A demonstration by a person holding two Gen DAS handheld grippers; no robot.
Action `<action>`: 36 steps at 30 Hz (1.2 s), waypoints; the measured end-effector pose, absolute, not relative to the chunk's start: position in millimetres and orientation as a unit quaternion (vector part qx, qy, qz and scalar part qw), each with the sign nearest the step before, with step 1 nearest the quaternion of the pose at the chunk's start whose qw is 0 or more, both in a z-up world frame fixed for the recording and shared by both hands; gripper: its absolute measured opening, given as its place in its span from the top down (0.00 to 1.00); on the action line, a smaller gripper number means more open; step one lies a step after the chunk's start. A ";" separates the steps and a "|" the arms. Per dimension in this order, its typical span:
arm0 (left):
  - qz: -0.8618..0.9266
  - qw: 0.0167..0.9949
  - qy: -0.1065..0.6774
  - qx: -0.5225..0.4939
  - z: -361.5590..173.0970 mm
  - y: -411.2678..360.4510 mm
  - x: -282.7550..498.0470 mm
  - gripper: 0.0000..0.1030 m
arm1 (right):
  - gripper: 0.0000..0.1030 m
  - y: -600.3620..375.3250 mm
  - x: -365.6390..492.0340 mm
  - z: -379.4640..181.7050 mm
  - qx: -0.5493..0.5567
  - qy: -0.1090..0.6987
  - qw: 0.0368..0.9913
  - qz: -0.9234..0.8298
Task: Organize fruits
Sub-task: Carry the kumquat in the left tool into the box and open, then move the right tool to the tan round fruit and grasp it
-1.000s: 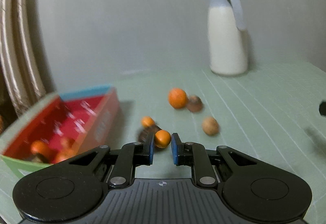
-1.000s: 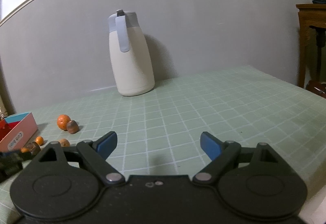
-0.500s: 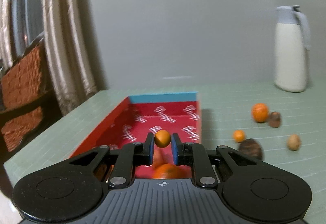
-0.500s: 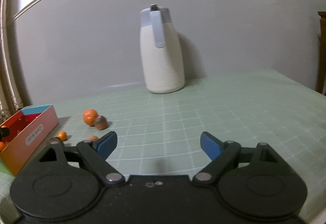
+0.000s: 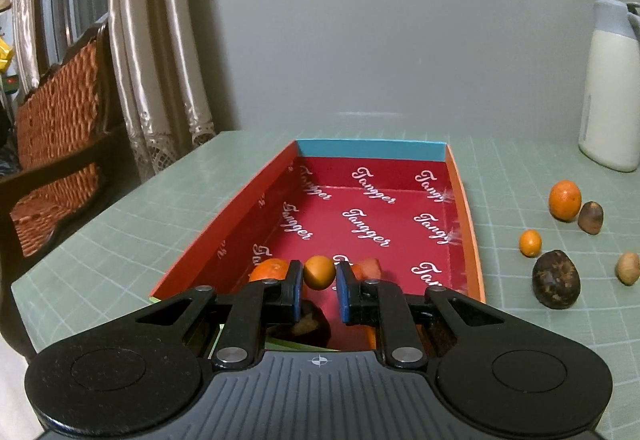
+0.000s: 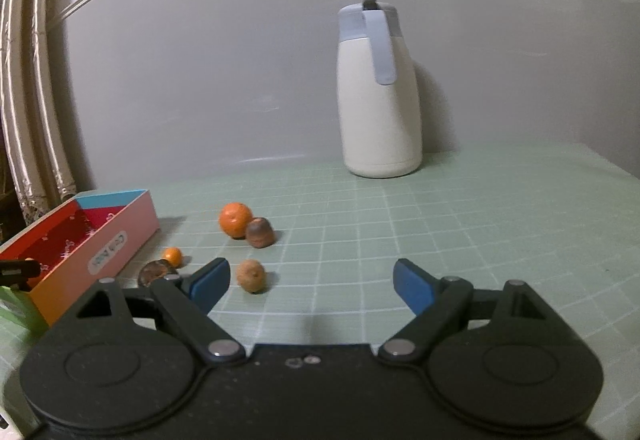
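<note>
1. Orange and round, a small fruit [image 5: 319, 272] sits pinched between the two blue pads of the left gripper [image 5: 319, 286].
2. The left gripper holds it over the near end of a red box [image 5: 460, 176] with white writing inside.
3. More fruit lies in the box under the gripper: an orange one [image 5: 269, 269] on the left, and a dark one [image 5: 308, 326] close to the camera.
4. The box rests on a green table [image 5: 520, 168] with a white grid.
5. On the table to the right of the box are a big orange [image 5: 564, 199], a brown fruit [image 5: 590, 217] touching it, a little orange fruit [image 5: 530, 242], a dark bumpy fruit [image 5: 555, 279] and a pale tan one [image 5: 627, 268].
6. The right gripper [image 6: 311, 282] is wide open with nothing in it.
7. The pale tan fruit [image 6: 250, 274] lies on the table just beside its left pad.
8. A white jug [image 6: 378, 92] with a grey-blue lid stands at the back by the wall.
9. Shiny curtains [image 5: 152, 52] and a woven chair [image 5: 56, 112] are to the left of the table.
</note>
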State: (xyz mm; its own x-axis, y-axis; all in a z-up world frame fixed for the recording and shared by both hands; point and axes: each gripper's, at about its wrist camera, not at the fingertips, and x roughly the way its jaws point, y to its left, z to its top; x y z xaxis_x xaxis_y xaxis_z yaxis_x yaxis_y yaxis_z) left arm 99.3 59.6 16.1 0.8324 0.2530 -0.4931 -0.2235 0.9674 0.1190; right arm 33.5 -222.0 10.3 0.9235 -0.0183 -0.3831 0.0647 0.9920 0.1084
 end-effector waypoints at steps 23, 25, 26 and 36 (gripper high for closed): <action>0.158 0.962 0.222 0.029 29.8 84.6 82.2 0.07 | 0.14 -186.3 52.9 5.0 0.057 0.201 0.978 0.021; 0.150 0.965 0.213 0.042 33.9 84.3 78.1 0.07 | 0.14 -182.5 54.2 4.1 0.054 0.202 0.978 0.025; 0.149 0.965 0.210 0.047 34.9 84.4 75.9 0.07 | 0.14 -180.7 55.1 3.6 0.054 0.202 0.977 0.027; 0.160 0.965 0.206 0.036 41.9 107.0 55.9 0.07 | 0.14 -168.5 62.3 0.5 0.053 0.206 0.976 0.036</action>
